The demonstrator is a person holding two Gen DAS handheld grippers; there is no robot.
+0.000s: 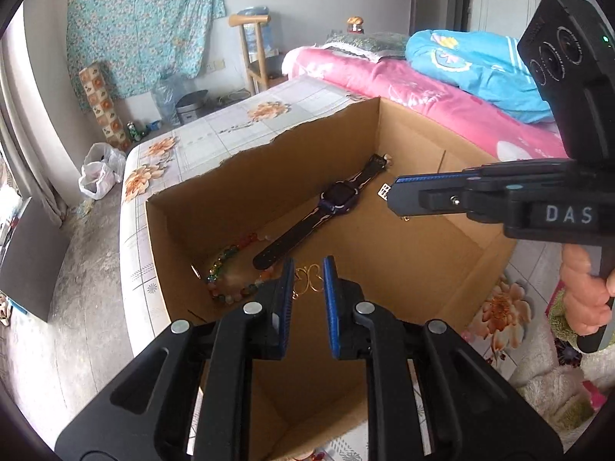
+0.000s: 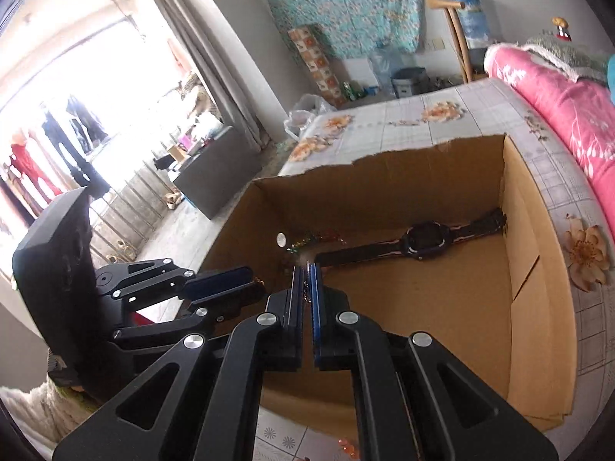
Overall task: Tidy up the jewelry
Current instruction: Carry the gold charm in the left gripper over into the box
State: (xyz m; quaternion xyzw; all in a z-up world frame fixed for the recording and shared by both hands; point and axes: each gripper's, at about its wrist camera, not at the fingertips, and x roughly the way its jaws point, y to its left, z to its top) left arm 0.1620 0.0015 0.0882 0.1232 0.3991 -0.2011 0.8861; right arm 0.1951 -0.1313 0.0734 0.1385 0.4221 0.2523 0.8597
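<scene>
An open cardboard box (image 1: 403, 269) sits on a floral tablecloth (image 1: 215, 130) beside a bed with a pink quilt (image 1: 442, 96). On the box floor a dark watch (image 1: 338, 199) lies stretched from the far corner toward the middle, a string of coloured beads (image 1: 230, 269) curls near the left wall, and a thin gold wire piece (image 1: 309, 278) lies just beyond the left gripper (image 1: 307, 280). That gripper hangs over the near edge of the box with its blue pads spread apart and nothing between them. The right gripper (image 2: 305, 280) reaches in from the right side above the box, fingers pressed nearly together on a small dangling jewel (image 1: 383, 191), a pale tag-like bit showing at the tips. In the right wrist view the left gripper crosses the box's left wall, hiding part of the beads (image 2: 315, 239).
</scene>
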